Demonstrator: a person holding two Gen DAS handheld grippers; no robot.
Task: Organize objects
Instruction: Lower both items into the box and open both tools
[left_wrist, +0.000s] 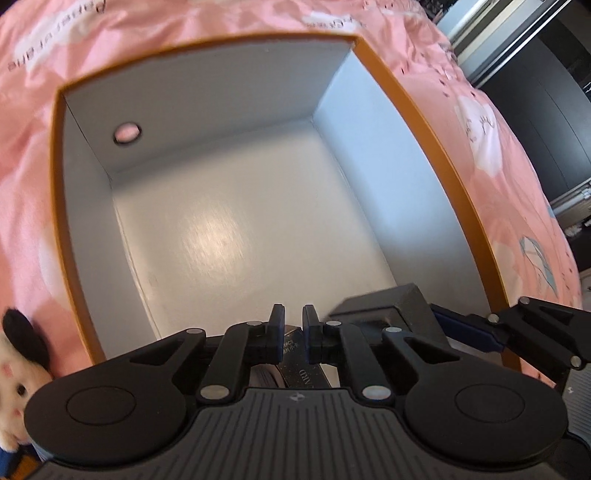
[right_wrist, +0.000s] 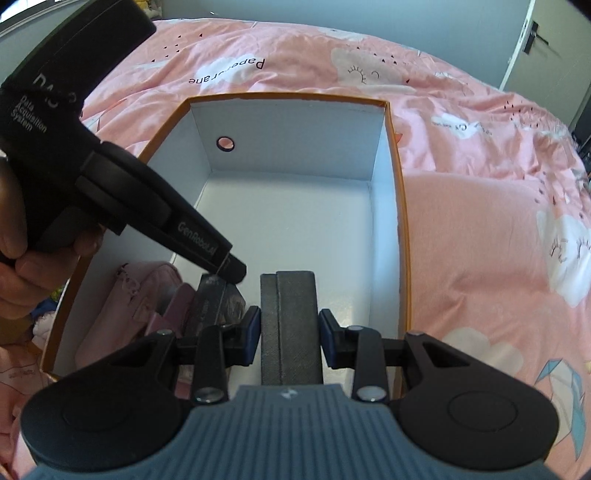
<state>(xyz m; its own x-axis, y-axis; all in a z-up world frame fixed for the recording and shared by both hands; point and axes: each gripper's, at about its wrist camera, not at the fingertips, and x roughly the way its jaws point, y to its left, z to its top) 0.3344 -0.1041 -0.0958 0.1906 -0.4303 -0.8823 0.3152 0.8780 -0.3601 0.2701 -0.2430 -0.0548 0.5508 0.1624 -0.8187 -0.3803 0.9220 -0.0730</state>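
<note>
Right, both of mine are down at the near end of the orange-rimmed box (right_wrist: 400, 206), which sits on the pink duvet (right_wrist: 480, 221).

Right gripper (right_wrist: 290, 338): pads either side of the grey case (right_wrist: 290, 325), standing on edge on the box floor; they look clamped on its flat faces. It reads as rigid, with a textured skin, so decent friction. There's a seam down the middle, so it's probably a hinged case: squeeze across the faces and it stays shut. Looks moderate in weight; hold low and centred so it doesn't pivot.

Left gripper (left_wrist: 293, 334): jaws nearly together, pinching a thin dark packet (left_wrist: 295, 360) with print on it. It looks light and glossy, likely slippery and bendy. The grip is at its upper edge, so it could swing.

A pink pouch (right_wrist: 136, 295) lies in the near left corner, soft. A plush toy (left_wrist: 14, 376) sits outside the box.
</note>
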